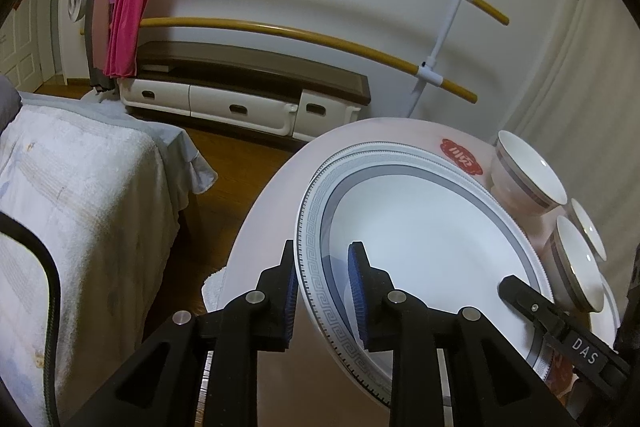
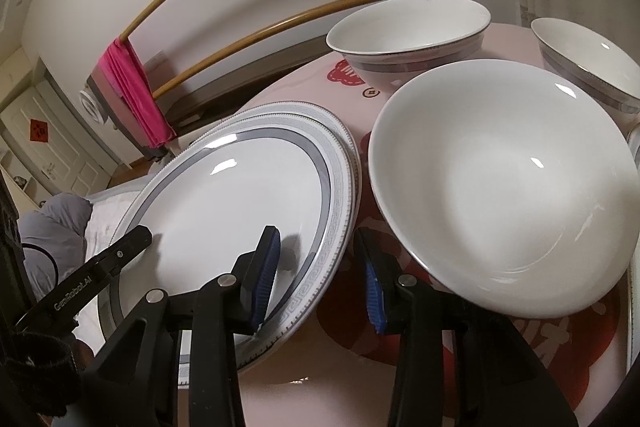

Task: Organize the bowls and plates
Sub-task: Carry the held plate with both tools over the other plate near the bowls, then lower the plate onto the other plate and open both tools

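Left hand-held gripper (image 1: 325, 293): jaws narrow, straddling the near rim of the top plate (image 1: 420, 227); pads stand beside the rim, contact not confirmed. Right hand-held gripper (image 2: 320, 283): jaws moderately apart astride the plate's opposite rim, one pad above the plate face, the other off its edge; no grip evident.

The plate sits atop a second, matching plate (image 2: 348, 143) on the round pink table (image 1: 280, 187).

Right view alone shows the large white bowl (image 2: 500, 187) just beside the plates and overhanging their edge. Left view alone shows the bed (image 1: 80, 187) near the table, with open wooden floor (image 1: 224, 163) between.

Legible: "DAS" (left view), "GenRobot.AI" (right view). Banded bowls (image 2: 408, 27) stand farther back.
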### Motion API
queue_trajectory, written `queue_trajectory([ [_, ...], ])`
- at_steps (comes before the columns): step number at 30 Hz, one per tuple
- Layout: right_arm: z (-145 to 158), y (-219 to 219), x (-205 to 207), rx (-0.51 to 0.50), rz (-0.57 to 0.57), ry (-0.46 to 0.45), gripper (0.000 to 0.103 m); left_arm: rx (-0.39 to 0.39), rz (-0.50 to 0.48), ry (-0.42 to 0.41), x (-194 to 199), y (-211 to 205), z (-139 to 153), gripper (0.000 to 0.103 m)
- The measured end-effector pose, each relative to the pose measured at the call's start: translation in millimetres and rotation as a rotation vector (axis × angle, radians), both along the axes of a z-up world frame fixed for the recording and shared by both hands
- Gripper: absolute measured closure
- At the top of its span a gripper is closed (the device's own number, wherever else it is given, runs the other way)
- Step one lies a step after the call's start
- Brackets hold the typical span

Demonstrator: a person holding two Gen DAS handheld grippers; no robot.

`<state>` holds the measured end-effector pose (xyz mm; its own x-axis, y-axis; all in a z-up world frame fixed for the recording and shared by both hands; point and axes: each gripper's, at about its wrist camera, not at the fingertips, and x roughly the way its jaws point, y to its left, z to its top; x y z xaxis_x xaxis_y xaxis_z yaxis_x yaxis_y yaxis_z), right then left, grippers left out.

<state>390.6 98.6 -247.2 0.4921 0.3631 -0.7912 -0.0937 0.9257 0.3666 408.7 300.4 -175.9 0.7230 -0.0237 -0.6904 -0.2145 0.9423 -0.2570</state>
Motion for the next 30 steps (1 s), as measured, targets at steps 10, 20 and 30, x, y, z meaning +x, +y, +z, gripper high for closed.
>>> queue_trajectory([
  [10, 3.1, 2.4, -4.3, 0.001, 0.003, -0.006, 0.059, -0.008, -0.003, 0.001, 2.3, 3.8, -1.0, 0.078],
  [20, 6.0, 1.0, -11.5, 0.022, 0.010, -0.006, 0.057, -0.032, -0.005, 0.025, -0.9, 1.4, 0.2, 0.073],
  [30, 3.0, 2.5, -12.4, 0.019, 0.014, -0.007, 0.057, -0.025, -0.004, 0.033, 0.5, -0.9, -1.0, 0.071],
])
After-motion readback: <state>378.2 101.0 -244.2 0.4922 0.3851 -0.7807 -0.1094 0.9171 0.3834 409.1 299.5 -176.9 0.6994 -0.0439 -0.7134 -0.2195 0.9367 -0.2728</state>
